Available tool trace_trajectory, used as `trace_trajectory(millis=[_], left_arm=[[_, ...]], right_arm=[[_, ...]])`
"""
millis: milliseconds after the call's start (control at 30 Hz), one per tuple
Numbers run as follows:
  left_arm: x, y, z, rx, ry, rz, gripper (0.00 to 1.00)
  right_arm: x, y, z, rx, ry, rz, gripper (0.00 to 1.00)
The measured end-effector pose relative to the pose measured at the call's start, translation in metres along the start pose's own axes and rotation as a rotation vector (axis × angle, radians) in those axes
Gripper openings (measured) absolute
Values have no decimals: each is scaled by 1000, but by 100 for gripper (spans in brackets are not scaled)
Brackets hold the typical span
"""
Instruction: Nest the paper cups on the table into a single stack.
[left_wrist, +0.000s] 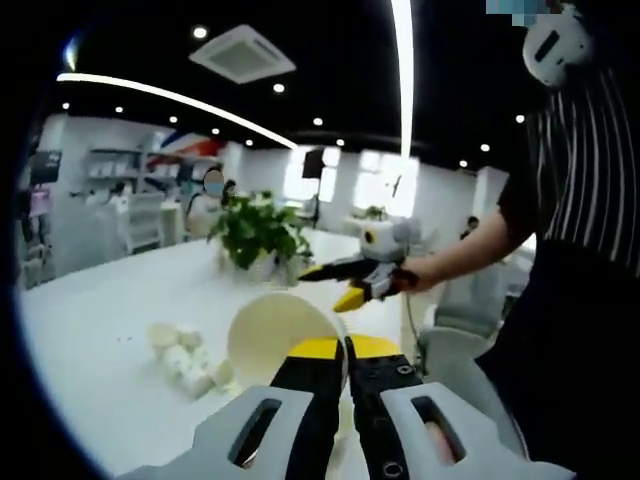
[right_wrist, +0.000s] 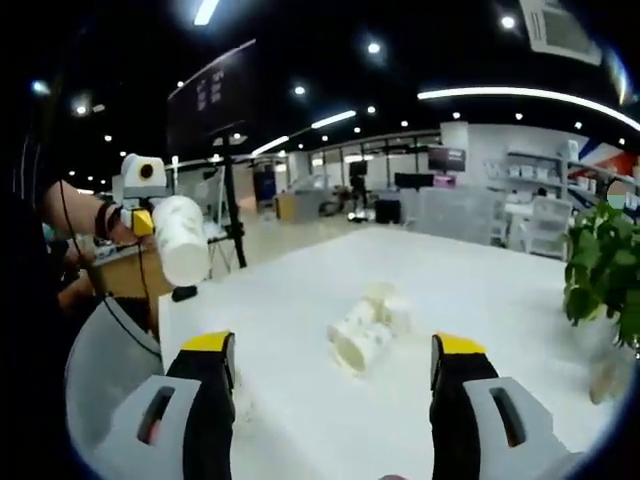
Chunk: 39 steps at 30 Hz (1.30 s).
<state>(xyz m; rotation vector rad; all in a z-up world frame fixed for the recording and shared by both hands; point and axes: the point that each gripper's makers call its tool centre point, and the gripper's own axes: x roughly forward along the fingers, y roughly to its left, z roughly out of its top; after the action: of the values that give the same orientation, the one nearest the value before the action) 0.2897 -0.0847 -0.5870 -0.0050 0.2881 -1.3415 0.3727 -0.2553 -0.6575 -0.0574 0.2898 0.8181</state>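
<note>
1 paper cup (right_wrist: 182, 238) is pinched aloft by the left gripper (left_wrist: 345, 352), while the toppled cups (right_wrist: 365, 335) on the table (right_wrist: 480, 300) are faced straight ahead by the spread, nearer right gripper (right_wrist: 334, 365).

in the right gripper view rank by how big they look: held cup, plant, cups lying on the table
1. Plant, though cut off at the edge.
2. Held cup in the left gripper; it is nearer the camera, so real size is unsure.
3. Cups lying on the table, each smaller-looking than the held cup.
</note>
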Motion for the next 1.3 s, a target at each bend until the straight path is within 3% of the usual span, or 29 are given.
trace_trajectory(millis=[200,333,433,500,733,867,967,1067,1300], left_arm=[[4,-3,-10,23,64,-12,0],[8,-8,-16,59,123,-31,0],[10,-8,-30,95,212,-37,0],[12,-9,-32,101,227,-37,0],[18,-7,-51,254,383,-55,0],[28,-9,-59,285,439,-83,0],[33,-10,-74,389,555,-123,0],[40,-12,-86,431,614,-158,0],[48,-7,-102,475,678,-197,0]], right_arm=[[-7,-5,-6,-29,5,-29,100],[-10,-12,-4,-21,-9,-40,100],[-10,-13,-5,-20,-9,-41,100],[-10,-14,-4,-20,-10,-41,100],[-10,-16,-3,6,-34,-53,98],[-8,-16,-8,8,-33,-44,97],[-6,-19,-14,22,-32,-43,97],[-6,-21,-16,28,-39,-44,97],[-4,-24,-24,60,-42,-45,96]])
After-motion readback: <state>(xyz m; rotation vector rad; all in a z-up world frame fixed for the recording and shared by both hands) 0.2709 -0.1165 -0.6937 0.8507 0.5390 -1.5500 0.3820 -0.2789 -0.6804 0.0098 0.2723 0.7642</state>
